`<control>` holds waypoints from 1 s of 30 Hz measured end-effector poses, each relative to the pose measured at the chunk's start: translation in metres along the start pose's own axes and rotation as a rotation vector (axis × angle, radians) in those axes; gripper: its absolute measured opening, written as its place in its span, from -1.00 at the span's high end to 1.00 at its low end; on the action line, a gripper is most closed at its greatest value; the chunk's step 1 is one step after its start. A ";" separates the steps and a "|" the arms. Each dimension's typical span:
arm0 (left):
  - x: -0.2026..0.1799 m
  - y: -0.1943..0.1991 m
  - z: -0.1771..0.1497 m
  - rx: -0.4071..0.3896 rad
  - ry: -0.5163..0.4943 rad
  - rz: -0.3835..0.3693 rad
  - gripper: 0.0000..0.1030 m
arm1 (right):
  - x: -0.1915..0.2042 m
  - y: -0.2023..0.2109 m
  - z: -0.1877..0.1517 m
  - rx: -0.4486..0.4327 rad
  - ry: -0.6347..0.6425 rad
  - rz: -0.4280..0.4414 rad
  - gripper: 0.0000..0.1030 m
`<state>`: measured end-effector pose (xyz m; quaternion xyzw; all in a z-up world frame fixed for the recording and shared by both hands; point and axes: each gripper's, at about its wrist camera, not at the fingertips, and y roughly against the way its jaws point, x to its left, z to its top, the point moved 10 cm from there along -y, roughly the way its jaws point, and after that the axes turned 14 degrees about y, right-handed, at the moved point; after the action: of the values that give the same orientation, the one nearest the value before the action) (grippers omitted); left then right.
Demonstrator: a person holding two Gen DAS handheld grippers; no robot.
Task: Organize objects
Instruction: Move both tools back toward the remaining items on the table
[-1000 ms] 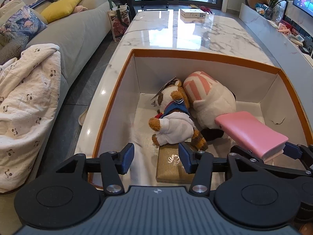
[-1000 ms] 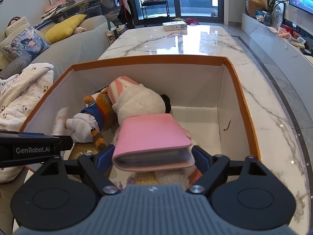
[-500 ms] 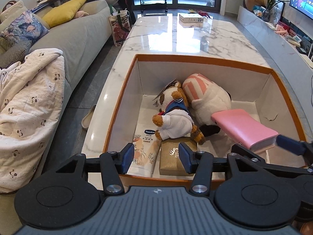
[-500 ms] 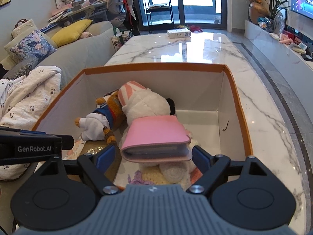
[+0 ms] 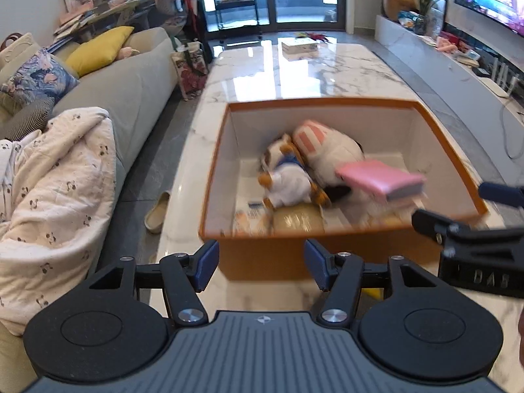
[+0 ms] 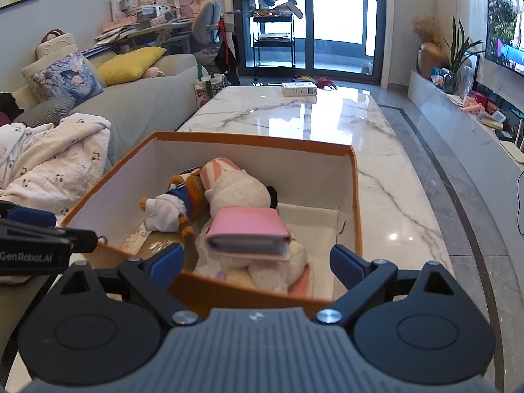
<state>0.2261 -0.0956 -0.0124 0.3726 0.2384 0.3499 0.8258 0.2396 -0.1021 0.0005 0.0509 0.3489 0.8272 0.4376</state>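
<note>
Resting atop the white plush [image 6: 235, 193] inside the orange box [image 6: 355, 196] on the table [image 6: 327, 114], the pink wallet [image 6: 245, 227] lies released; right gripper [image 6: 257, 260] and left gripper [image 5: 260, 263], jaws just opening, stand spread and empty outside the near rim.

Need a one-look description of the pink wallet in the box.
Find the orange-rimmed box on the marble table. Inside, a big white plush lies beside a smaller brown-and-white plush dog. The pink wallet rests on the white plush: the only flat, smooth, folded item there.
</note>
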 end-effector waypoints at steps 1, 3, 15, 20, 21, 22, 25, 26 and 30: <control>-0.002 0.003 -0.009 0.019 -0.011 -0.019 -0.32 | 0.002 0.005 -0.003 -0.002 0.005 0.004 -0.89; -0.003 0.007 -0.028 0.059 -0.017 -0.055 -0.32 | 0.010 0.013 -0.010 0.003 0.015 0.017 -0.91; 0.014 0.005 -0.149 0.250 -0.068 -0.067 -0.32 | 0.056 0.020 -0.076 0.094 -0.012 0.142 -0.91; 0.012 0.001 -0.157 0.265 -0.134 -0.062 -0.32 | 0.069 0.011 -0.068 0.085 -0.009 0.137 -0.93; 0.011 0.001 -0.156 0.265 -0.134 -0.062 -0.32 | 0.070 0.006 -0.067 0.092 -0.010 0.131 -0.93; 0.011 0.001 -0.156 0.263 -0.135 -0.066 -0.32 | 0.071 0.001 -0.065 0.102 -0.013 0.115 -0.93; 0.008 -0.001 -0.152 0.265 -0.134 -0.079 -0.32 | 0.072 -0.020 -0.062 0.141 -0.044 0.061 -0.93; 0.010 -0.002 -0.150 0.263 -0.130 -0.073 -0.32 | 0.073 -0.026 -0.062 0.154 -0.061 0.052 -0.93; 0.021 -0.007 -0.140 0.267 -0.103 -0.049 -0.32 | 0.087 -0.049 -0.061 0.187 -0.086 0.016 -0.93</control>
<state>0.1508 -0.0198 -0.1064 0.4905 0.2494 0.2751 0.7884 0.1966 -0.0505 -0.0950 0.1295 0.4050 0.7916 0.4389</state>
